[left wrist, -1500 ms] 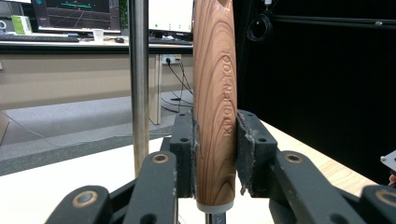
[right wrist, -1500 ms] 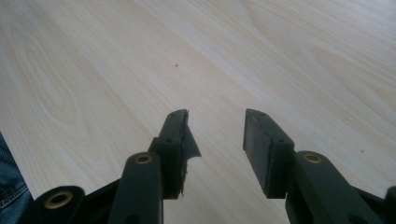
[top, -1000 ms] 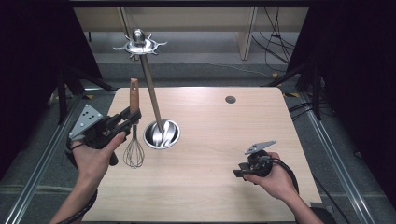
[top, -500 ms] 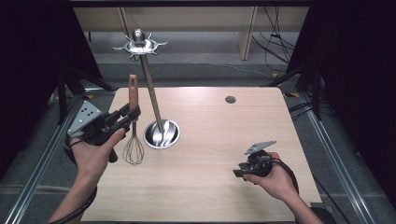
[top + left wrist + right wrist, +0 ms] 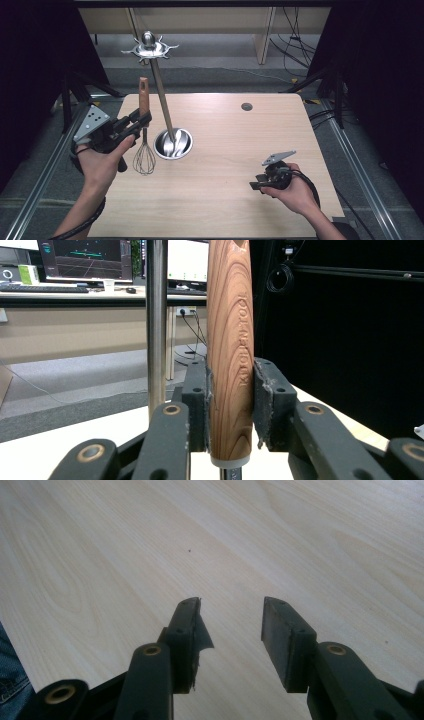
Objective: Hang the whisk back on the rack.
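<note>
Whisk (image 5: 144, 150) hangs upright in my left gripper (image 5: 137, 124), wire end down just above the table (image 5: 240, 145), close beside the steel stand (image 5: 161, 107) and its bowl base (image 5: 173, 144). My pads are clamped on the wooden handle (image 5: 230, 355), partly closed. Nothing has shifted over the last second: same hold, same place. I judge the hanging step hasn't begun yet. My right gripper (image 5: 232, 625) rests low over bare tabletop, jaws apart and empty.

steel stand (image 5: 162, 107), spoons (image 5: 175, 143), wooden table (image 5: 235, 145)
</note>
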A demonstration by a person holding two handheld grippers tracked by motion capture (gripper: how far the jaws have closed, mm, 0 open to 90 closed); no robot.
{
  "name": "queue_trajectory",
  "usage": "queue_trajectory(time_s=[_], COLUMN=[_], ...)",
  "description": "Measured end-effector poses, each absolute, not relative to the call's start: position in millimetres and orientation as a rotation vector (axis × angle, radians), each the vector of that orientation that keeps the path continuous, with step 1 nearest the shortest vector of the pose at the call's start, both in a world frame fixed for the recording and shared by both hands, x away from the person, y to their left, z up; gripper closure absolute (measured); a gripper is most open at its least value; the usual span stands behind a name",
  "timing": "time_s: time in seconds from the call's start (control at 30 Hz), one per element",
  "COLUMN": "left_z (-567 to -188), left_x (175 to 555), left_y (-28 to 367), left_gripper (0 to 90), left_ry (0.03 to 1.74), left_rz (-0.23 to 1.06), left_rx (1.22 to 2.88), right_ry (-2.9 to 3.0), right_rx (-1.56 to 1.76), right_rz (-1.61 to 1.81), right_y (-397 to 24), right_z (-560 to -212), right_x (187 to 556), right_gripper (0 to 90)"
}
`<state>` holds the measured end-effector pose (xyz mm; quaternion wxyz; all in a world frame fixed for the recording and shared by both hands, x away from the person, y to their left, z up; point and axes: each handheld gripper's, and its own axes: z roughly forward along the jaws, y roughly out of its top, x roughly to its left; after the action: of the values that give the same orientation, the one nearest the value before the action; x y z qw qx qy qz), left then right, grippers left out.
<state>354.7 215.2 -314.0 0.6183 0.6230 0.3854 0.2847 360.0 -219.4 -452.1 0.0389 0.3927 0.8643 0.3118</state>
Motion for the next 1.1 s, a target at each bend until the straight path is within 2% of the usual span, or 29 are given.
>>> queue_trajectory(time_s=[1.1], left_z=[-298], left_x=[360], left_y=[217], left_gripper=[69.6], left_ry=[0.880], left_rz=[0.682], left_rx=[1.393], right_ry=[2.652], right_rx=[1.182], right_rz=[0.968], right_y=[-218], right_z=[-454], right_x=[362], right_gripper=[59.5])
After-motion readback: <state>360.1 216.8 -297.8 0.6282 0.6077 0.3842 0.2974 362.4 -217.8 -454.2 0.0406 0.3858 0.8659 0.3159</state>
